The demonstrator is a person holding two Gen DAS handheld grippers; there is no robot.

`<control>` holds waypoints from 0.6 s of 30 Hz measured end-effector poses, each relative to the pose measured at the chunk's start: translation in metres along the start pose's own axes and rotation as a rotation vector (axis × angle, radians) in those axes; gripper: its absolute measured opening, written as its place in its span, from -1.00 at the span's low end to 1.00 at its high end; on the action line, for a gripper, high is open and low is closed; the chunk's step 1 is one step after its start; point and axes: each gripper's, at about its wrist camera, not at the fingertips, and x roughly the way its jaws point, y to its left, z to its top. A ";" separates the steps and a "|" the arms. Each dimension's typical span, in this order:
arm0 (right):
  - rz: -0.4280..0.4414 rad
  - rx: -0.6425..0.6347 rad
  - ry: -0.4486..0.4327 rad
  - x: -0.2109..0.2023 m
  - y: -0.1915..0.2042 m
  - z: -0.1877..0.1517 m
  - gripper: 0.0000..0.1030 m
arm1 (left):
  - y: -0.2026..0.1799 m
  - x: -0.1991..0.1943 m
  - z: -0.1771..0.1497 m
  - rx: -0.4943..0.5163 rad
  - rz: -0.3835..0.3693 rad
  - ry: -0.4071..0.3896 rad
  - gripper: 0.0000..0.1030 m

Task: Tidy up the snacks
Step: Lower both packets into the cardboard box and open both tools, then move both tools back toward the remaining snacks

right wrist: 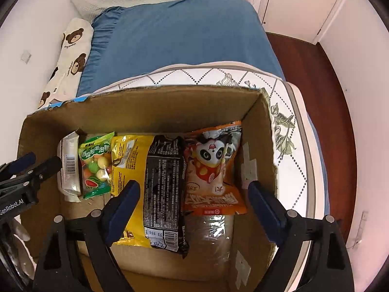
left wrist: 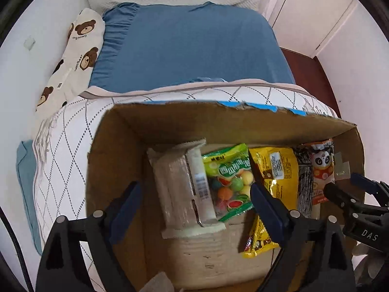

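Both grippers hang over the cardboard box (right wrist: 150,107), pointing down into it. The left gripper (left wrist: 197,194) stands apart around the pale wafer pack (left wrist: 184,189) and the green candy bag (left wrist: 228,180), gripping nothing. The right gripper (right wrist: 194,192) gapes over the black packet (right wrist: 165,189) and the panda snack bag (right wrist: 214,170), likewise empty. The snacks sit side by side in a row, likely so each stays visible. The yellow bag (right wrist: 128,160) is wedged between, and what lies beneath is unclear. The box walls hem the fingers in, with the blue bedding (left wrist: 189,46) behind.
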 end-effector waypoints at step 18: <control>0.000 0.002 -0.147 -0.051 0.003 -0.100 0.79 | -0.021 -0.078 -0.094 0.017 0.010 -0.212 0.76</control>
